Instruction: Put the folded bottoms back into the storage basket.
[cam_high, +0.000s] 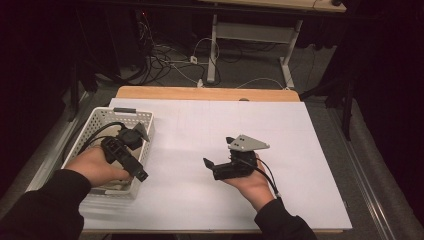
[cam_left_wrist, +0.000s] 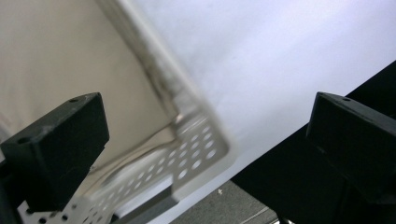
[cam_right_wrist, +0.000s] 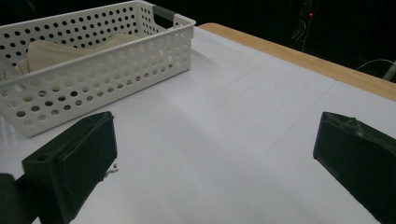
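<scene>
In the left gripper view the 2 black jaws stand wide apart with nothing between them. Between them I see a corner of the white basket (cam_left_wrist: 196, 158), a little blurred, with its round holes, and inside it a pale cloth (cam_left_wrist: 60, 60). To the right of the basket wall is the white table (cam_left_wrist: 289, 51), and then its near edge.

In the high view the left gripper (cam_high: 134, 161) is above the near right part of the basket (cam_high: 100, 117), with its tip over the right wall. The left hand (cam_high: 95, 165) holds it from the near side, and a black cable curves over the basket.

In the right gripper view the 2 jaws are also released and far apart, holding nothing, and bare white table lies between them. Farther off, at the upper left, stands the basket (cam_right_wrist: 102, 65) with the cloth (cam_right_wrist: 70, 49) lying in it; a grey handle is at its far end. The wooden table edge runs behind.

In the high view the right gripper (cam_high: 220, 167) is over the middle of the table (cam_high: 300, 150), well apart from the basket and pointing left toward it. The right hand (cam_high: 252, 182) holds it, with the grey plate on top.
</scene>
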